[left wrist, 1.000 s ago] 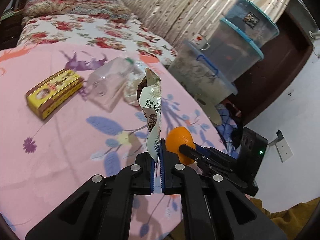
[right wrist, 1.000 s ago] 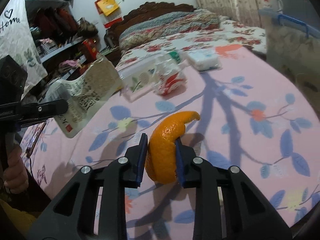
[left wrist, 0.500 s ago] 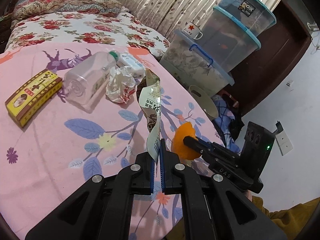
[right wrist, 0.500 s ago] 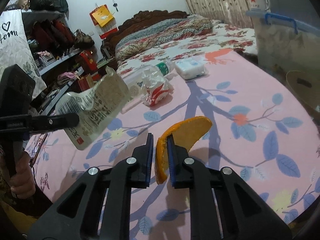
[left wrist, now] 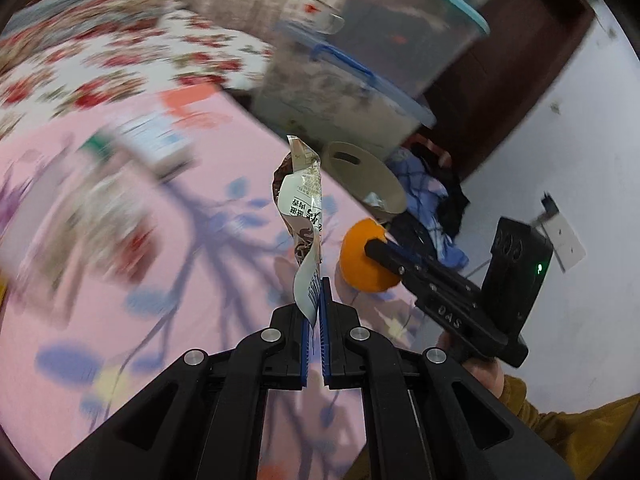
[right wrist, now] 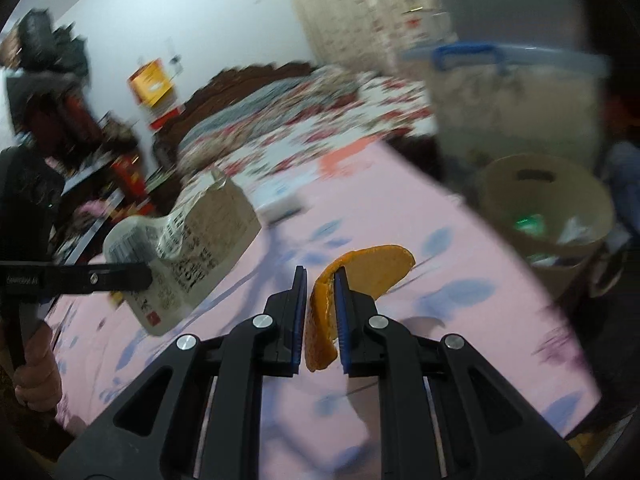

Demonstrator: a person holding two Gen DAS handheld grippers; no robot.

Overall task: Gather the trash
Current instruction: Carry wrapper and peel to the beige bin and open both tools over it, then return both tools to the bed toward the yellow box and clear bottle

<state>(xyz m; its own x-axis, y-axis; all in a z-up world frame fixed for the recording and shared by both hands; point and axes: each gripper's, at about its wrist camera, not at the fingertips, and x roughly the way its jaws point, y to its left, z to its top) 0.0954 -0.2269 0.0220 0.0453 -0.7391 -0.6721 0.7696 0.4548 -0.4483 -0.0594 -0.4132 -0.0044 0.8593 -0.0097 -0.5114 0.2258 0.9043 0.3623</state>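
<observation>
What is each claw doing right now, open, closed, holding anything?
Left claw: closed on a wrapper.
Right claw: closed on an orange peel.

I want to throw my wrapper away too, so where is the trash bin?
The beige trash bin sits on the floor off the bed's right edge, below the plastic storage box.
</observation>
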